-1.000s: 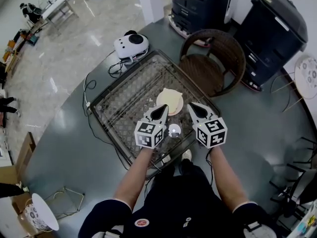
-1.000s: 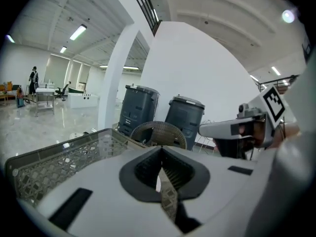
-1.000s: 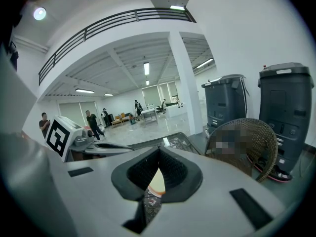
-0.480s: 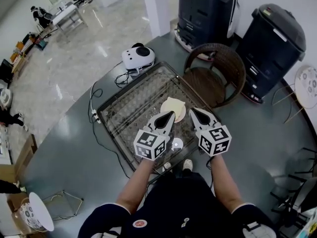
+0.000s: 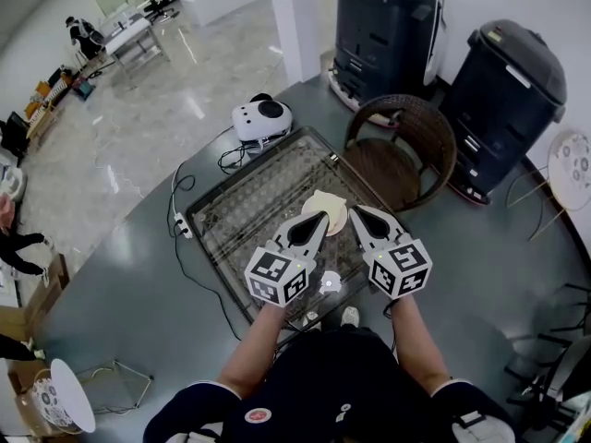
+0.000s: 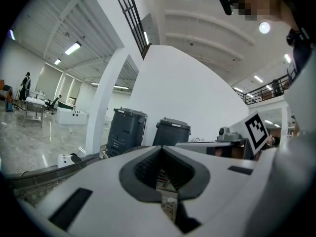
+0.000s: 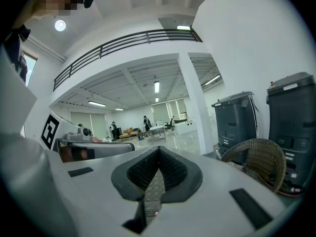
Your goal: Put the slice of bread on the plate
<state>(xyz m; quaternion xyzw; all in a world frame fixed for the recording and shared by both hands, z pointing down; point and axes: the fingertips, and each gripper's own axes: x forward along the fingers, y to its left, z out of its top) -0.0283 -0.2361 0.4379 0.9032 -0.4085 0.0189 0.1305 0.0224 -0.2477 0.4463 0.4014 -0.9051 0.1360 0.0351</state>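
A round cream plate [image 5: 334, 203] sits on the far right part of the glass-topped wicker table [image 5: 245, 201]. A pale slice of bread [image 5: 319, 201] seems to lie on it; the two are hard to tell apart. Both grippers hang side by side above the table's near half, pointing away from me. The left gripper [image 5: 319, 218] is shut and empty, and its tip overlaps the plate's near edge in the head view. The right gripper [image 5: 355, 210] is also shut with nothing in it. The left gripper view [image 6: 162, 149] and right gripper view [image 7: 159, 151] look out over the room.
A small white round object [image 5: 330, 284] lies on the table between the grippers. A wicker chair [image 5: 402, 146] stands behind the table, with two dark bins [image 5: 512, 86] beyond it. A white device [image 5: 261, 118] and cables [image 5: 189, 238] lie on the floor at the left.
Both grippers have risen together, still shut and empty. Their tips now overlap the plate's near edge in the head view. The plate and bread have not moved.
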